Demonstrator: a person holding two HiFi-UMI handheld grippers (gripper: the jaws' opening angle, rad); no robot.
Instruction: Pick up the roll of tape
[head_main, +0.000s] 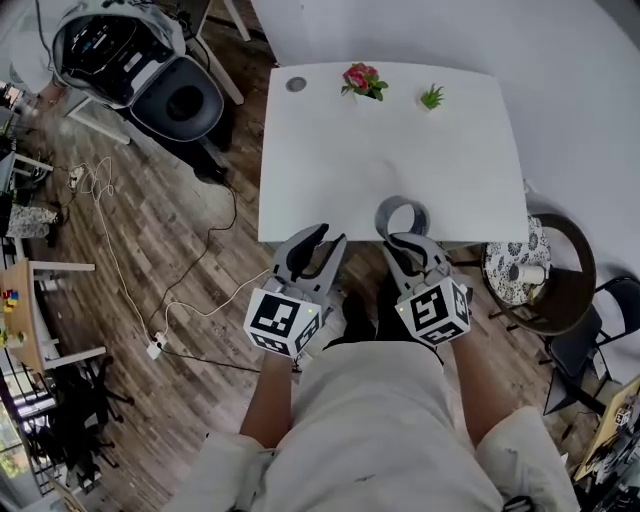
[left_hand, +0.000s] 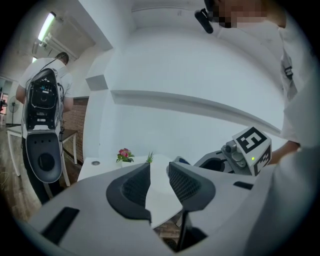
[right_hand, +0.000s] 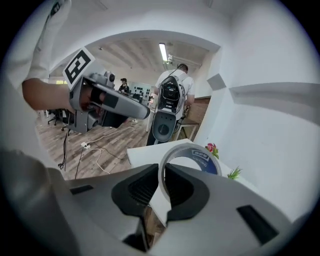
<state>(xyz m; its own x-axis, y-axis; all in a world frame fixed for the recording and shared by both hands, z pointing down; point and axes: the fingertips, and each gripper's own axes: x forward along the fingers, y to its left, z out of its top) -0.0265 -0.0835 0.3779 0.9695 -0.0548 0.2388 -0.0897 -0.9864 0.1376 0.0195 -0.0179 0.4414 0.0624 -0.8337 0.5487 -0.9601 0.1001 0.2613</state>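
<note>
One roll of tape (head_main: 402, 215) (right_hand: 201, 155) stands upright on edge, pinched thru its wall by the right gripper (head_main: 408, 243) (right_hand: 162, 172). One jaw is inside the ring and one outside, set narrow and pressing on the band. The roll hangs over the near edge of the table (head_main: 380, 140), right of centre. It looks clear of the top, tho no view shows the gap outright.

Step in hand, as I read it: the grab is made and the lift is on. The next move calls for a steady squeeze and carrying the roll clear w/o tilting. The grip is on a thin wall only, so a twist could let the ring swing or slip.

The left gripper (head_main: 328, 238) (left_hand: 159, 170) sits just off the table's near edge, left of the roll. Its jaws are partly apart w/ nothing btwn them; only table top and floor show thru the gap.

Edges & room:
- **Near edge:** the table's near edge is right under both grippers, so a dropped roll would prob. land on the floor or the person's lap.
- **Mid table:** bare, w/ plenty of room forward.
- **Far edge:** a flower pot (head_main: 362, 80) and a small green plant (head_main: 432, 97) stand there, well apart from the roll.
- **Right of the near corner:** a round side table (head_main: 560, 300) w/ a cup (head_main: 530, 272) stands near, so a wide swing that way is tight.
- **Left of the table:** cables (head_main: 120, 270) lie on the floor, too low to matter.
</note>
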